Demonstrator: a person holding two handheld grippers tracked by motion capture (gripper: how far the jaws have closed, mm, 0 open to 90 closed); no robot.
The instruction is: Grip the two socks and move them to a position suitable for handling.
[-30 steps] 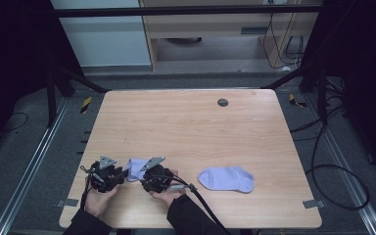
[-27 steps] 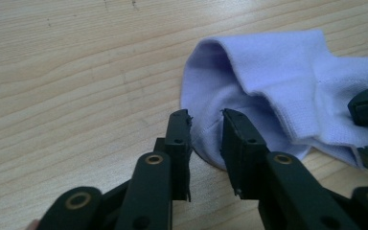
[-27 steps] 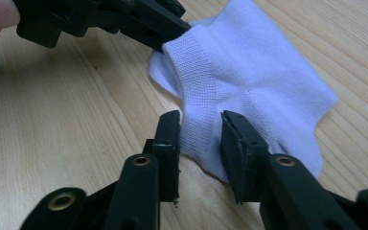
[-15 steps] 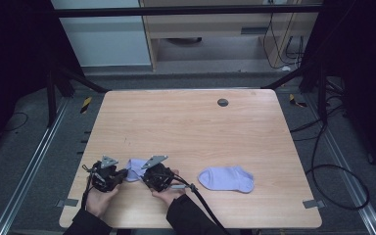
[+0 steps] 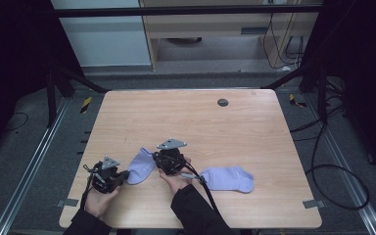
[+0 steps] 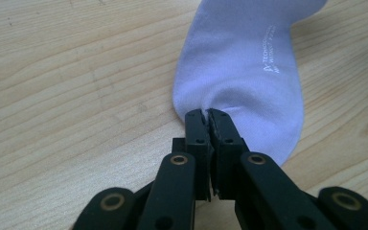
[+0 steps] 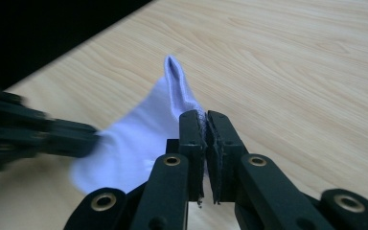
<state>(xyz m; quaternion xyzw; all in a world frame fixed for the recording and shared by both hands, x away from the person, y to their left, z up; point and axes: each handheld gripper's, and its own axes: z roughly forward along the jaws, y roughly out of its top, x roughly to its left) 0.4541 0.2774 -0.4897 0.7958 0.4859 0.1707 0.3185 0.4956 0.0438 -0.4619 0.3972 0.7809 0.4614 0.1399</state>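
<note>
A lavender sock (image 5: 142, 165) lies near the table's front left, stretched between both grippers. My left gripper (image 5: 122, 177) is shut on one end of it; in the left gripper view the jaws pinch the sock (image 6: 249, 81) at its near edge, by the left gripper (image 6: 206, 115). My right gripper (image 5: 159, 159) is shut on the other end; the right gripper view has the sock (image 7: 143, 132) lifted into a ridge at the right gripper (image 7: 206, 117). A second lavender sock (image 5: 227, 178) lies flat to the right.
The wooden table (image 5: 215, 132) has a small dark round disc (image 5: 223, 102) near its far edge. A black cable (image 5: 203, 188) trails from the right gripper across the front. The other gripper's black body (image 7: 33, 134) shows at the left of the right gripper view.
The right gripper has moved a little away from the person and right, pulling its end of the sock up and stretching it. The left gripper stayed nearly in place.
</note>
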